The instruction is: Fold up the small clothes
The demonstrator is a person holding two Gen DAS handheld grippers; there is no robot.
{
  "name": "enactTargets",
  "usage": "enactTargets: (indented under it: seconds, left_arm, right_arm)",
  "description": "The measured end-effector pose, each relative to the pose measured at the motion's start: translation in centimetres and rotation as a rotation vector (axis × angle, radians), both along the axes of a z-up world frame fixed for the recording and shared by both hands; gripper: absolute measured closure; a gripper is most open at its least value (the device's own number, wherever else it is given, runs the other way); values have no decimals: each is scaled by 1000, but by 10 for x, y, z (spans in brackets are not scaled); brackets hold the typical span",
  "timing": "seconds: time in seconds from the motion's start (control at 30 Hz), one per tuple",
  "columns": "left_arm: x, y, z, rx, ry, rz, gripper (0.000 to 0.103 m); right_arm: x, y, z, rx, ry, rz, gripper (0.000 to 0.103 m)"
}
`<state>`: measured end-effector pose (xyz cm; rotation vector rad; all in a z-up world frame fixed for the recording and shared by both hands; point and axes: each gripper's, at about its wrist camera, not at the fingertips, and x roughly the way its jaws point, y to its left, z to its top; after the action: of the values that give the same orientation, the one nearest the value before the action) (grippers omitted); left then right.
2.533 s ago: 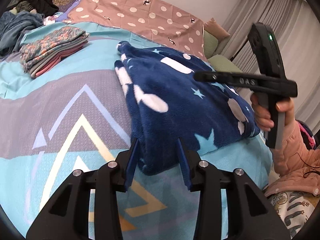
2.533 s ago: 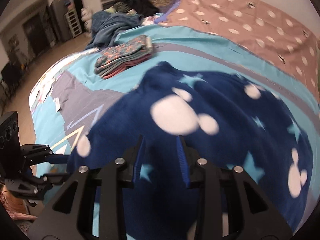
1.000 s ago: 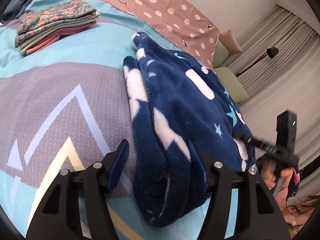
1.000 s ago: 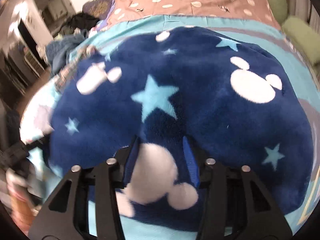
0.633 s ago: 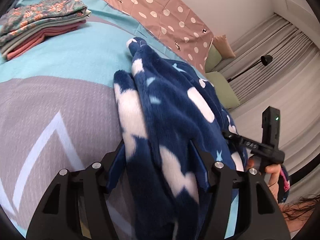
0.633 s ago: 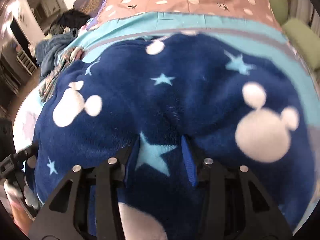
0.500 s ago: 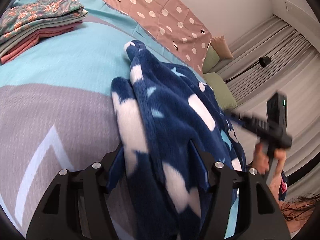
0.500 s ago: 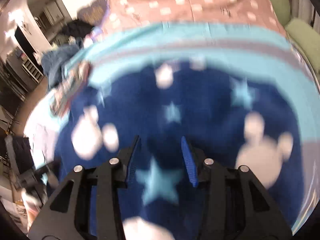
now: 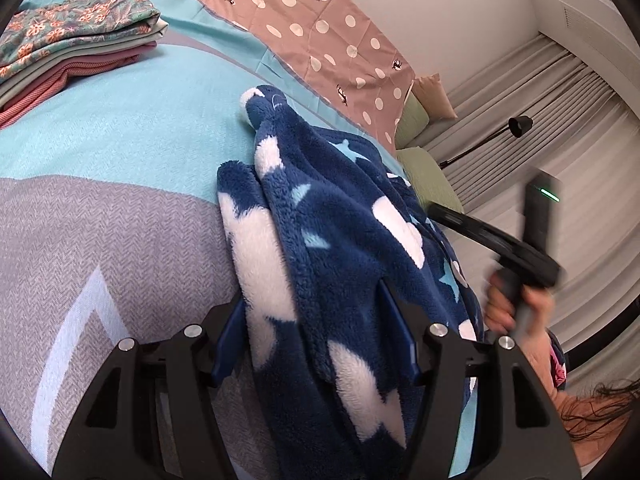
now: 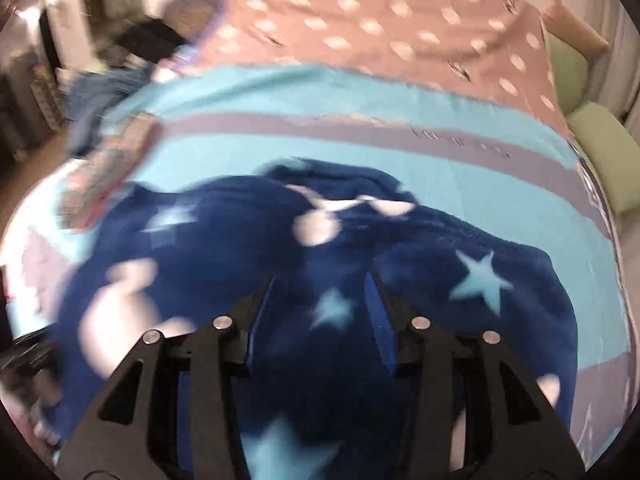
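A navy fleece garment (image 9: 336, 240) with white mouse-head shapes and light blue stars lies bunched on the bedspread (image 9: 100, 160). My left gripper (image 9: 314, 320) has its jaws wide around a thick fold of the fleece's near end. My right gripper (image 10: 318, 300) is over the same fleece (image 10: 460, 280), jaws apart with fleece between them; this view is blurred. The right gripper also shows at the right of the left wrist view (image 9: 520, 248), held by a hand.
A stack of folded clothes (image 9: 68, 40) sits at the far left of the bed. A pink dotted blanket (image 9: 320, 40) covers the far side. Green pillows (image 10: 600, 152) and curtains (image 9: 560, 120) are at the right. Loose dark clothes (image 10: 152, 44) lie at the far corner.
My left gripper has pushed forward onto the fleece's near fold and raised it. My right gripper moved along the fleece and pulled back, showing more bedspread beyond.
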<state>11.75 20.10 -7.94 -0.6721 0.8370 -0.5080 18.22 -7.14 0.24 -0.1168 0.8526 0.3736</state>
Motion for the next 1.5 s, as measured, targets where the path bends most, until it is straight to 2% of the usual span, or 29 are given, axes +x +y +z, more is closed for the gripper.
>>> enactTargets:
  seconds: [0.07,0.1,0.2,0.3,0.37,0.43,0.53,0.63,0.73,0.77,0.8,0.83,0.87,0.93,0.97,1.1,1.3,1.5]
  left_arm:
    - [2,3,1,-10,7,-9,40]
    - [4,4,1,-12,8,-12,40]
    - [13,10,4,-23,21,-20,40]
    - [21,15,4,-48,35,-27,40]
    - [29,17,2,-70,46,-46,40]
    - [38,18,-3,-80,61,-53,40]
    - [46,19,-2,-80,66,-71,40]
    - [55,17,0,-58,72,-84,40]
    - [70,17,-3,-92,80,-67,40]
    - [74,16,-4,-103,80,-61,44]
    - [78,15,-5,-113,80,-57,47]
    - [82,14,-6,-122,86,-50,60]
    - [84,14,-9,-140,96,-48,69]
    - [86,16,-10,-180,104,-43,73]
    - [85,17,-7,-192,100,-42,74]
    - [81,15,17,-218,67,-41,75]
    - [79,-20,78,-136,-35,-87,74]
    - [87,-82,132,-43,-98,-159,74]
  right_arm:
    - [-49,16,11,-22,-67,138,39]
    - [-80,30,12,-53,-103,237,36]
    - [-147,69,1,-131,-150,461,23]
    - [-196,105,-19,-261,-239,584,22]
    - [-211,121,-35,-311,-280,609,20]
    - [-218,142,-51,-332,-244,615,20]
    - [-221,163,-68,-386,-241,598,20]
    - [-213,182,-83,-467,-323,532,19]
    - [-206,200,-95,-567,-458,436,18]
    - [-202,203,-98,-569,-457,411,19]
    - [-199,203,-97,-554,-442,393,20]
    - [-196,204,-96,-540,-429,381,30]
    - [-196,205,-96,-545,-425,365,50]
    - [-202,203,-88,-514,-447,350,66]
    - [-205,197,-79,-474,-451,339,70]
    - [-211,179,-54,-329,-423,298,72]
    - [-204,130,-11,-142,-421,209,73]
    - [-181,66,27,86,-362,80,76]
